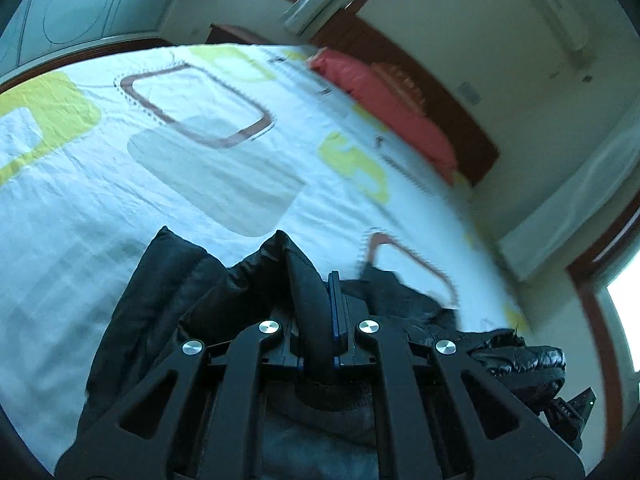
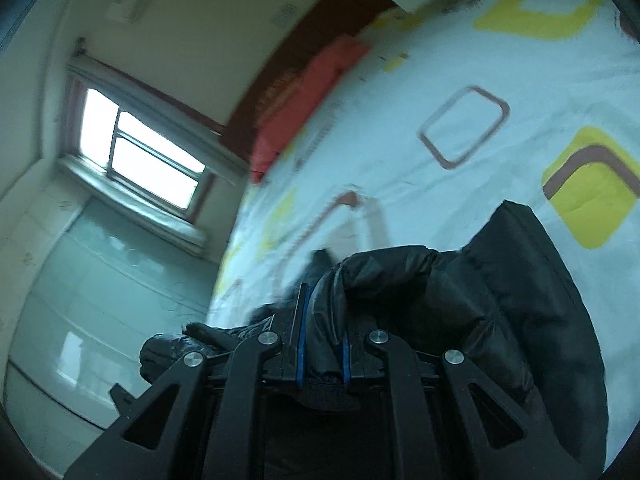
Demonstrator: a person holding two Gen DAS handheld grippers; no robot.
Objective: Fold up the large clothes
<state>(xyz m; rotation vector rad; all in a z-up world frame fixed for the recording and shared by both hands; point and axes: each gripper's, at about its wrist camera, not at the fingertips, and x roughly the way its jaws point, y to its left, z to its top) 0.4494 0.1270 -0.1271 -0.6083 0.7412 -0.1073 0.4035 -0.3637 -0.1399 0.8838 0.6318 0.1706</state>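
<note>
A black padded jacket (image 1: 172, 292) hangs over a bed with a white patterned sheet (image 1: 100, 184). My left gripper (image 1: 320, 304) is shut on a thick fold of the jacket that stands up between its blue-edged fingers (image 1: 338, 308). The jacket drapes down to the left and right below it. In the right wrist view my right gripper (image 2: 324, 320) is shut on another puffy fold of the same jacket (image 2: 500, 280), which spills to the right over the sheet (image 2: 440, 60). The other gripper's black body (image 2: 168, 352) shows low at the left.
A red pillow (image 1: 384, 104) lies against the dark wooden headboard (image 1: 420, 76) at the bed's far end. A window (image 2: 136, 148) and pale cabinets (image 2: 100, 300) lie beyond the bed's edge. A wall air conditioner (image 1: 556, 12) hangs above.
</note>
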